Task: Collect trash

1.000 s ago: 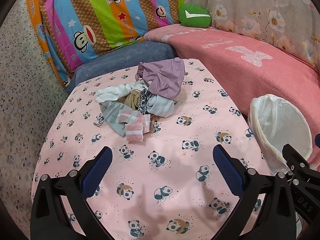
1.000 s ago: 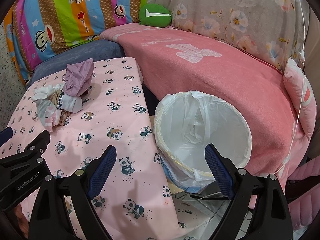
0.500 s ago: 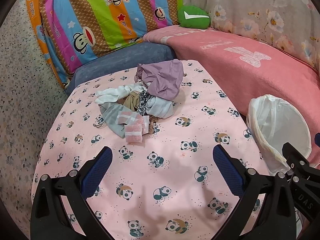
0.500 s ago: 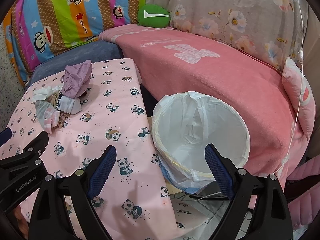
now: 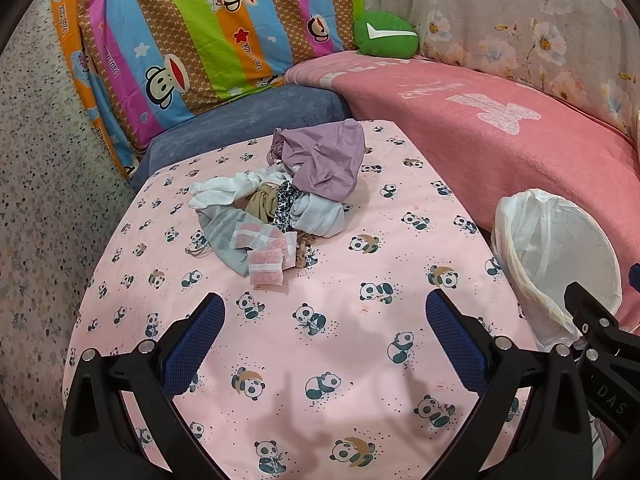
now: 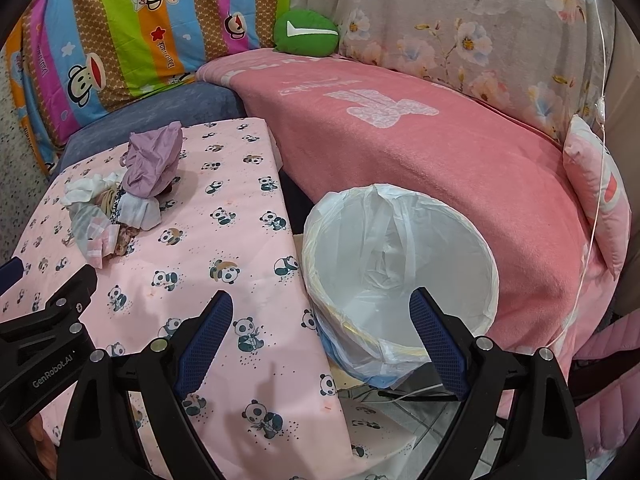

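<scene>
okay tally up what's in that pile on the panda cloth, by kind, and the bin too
Small clear packets of pink bits: 3
Crumpled cloth pieces (purple, white, tan, leopard print, pale blue-white, grey): 6 that I can tell apart
Bins lined with a white bag: 1
Total: 10

We see a pale pink tablecloth (image 5: 360, 360) w/ black-white pandas. On it: lilac cloth (image 5: 324, 156), white, beige & leopard-print bits, pink-filled clear packets (image 5: 266, 266). Right of the tablecloth: white bin liner (image 6: 400, 256), salmon-pink blanket (image 6: 400, 152). Behind: rainbow-striped monkey-print cover (image 5: 192, 28), green cushion (image 5: 386, 35).
</scene>
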